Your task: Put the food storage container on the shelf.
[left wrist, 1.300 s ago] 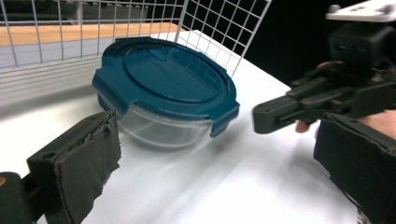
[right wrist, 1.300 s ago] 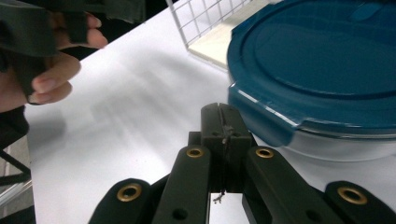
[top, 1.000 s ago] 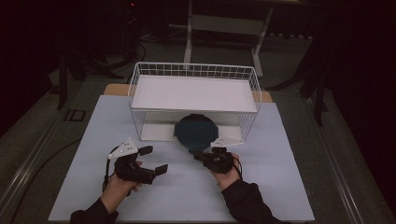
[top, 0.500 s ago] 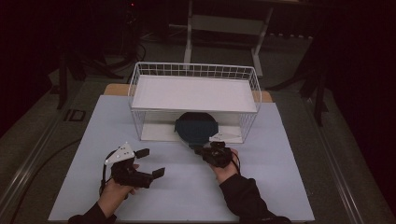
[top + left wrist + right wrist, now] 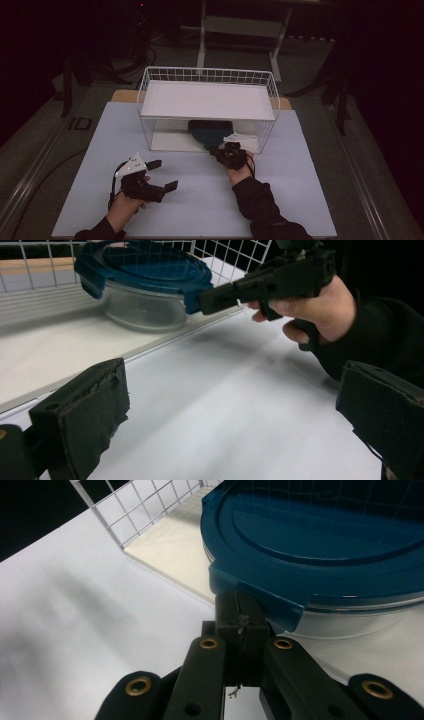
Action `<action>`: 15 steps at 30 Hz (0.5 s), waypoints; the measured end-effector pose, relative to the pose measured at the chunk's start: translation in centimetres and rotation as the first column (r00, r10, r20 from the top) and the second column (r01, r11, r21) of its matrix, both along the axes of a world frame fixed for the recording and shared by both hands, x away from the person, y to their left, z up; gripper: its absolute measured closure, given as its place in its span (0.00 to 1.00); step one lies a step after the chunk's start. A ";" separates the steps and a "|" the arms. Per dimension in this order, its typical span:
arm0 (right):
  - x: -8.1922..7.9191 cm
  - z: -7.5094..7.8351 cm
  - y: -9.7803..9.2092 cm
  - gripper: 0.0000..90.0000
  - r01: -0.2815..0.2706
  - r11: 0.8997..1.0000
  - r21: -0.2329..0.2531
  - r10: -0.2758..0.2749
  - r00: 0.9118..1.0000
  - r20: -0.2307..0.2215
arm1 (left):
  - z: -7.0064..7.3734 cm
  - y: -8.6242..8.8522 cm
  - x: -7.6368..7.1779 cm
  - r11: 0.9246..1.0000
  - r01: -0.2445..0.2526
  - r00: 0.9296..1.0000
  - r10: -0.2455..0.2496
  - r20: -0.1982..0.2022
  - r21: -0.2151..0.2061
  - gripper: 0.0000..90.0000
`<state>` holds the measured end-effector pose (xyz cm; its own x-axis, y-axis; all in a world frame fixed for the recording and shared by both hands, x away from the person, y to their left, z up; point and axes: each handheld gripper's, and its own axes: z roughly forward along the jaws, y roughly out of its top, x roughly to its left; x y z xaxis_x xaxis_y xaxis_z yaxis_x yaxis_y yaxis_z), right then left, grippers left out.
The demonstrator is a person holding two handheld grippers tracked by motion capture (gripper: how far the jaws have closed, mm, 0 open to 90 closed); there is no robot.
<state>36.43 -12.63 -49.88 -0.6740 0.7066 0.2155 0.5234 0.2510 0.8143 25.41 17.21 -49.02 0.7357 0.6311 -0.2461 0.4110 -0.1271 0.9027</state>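
Container (image 5: 320, 545) pushed deeper under rack (image 5: 207, 100), right tongs (image 5: 240, 625) clamped on its tab, left tongs (image 5: 225, 415) wide.

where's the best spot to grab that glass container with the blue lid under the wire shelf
By a latch tab of the blue lid, from the open front of the wire shelf. The tab juts past the round glass container, giving flat faces for narrow jaws, while the bowl looks too wide and smooth. The right gripper has its jaws shut right at that tab; the left gripper is open.
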 end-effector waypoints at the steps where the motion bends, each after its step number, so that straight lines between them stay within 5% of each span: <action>1: 0.1 0.0 0.0 1.00 0.001 1.000 0.001 -0.001 1.000 0.001 | 0.0 0.0 0.0 1.000 0.002 1.000 -0.002 0.001 0.001 0.01; 15: 1.0 0.0 0.3 1.00 0.032 0.999 -0.004 -0.032 0.999 0.014 | 0.0 -0.1 -0.2 1.000 0.008 1.000 -0.008 0.013 0.009 0.01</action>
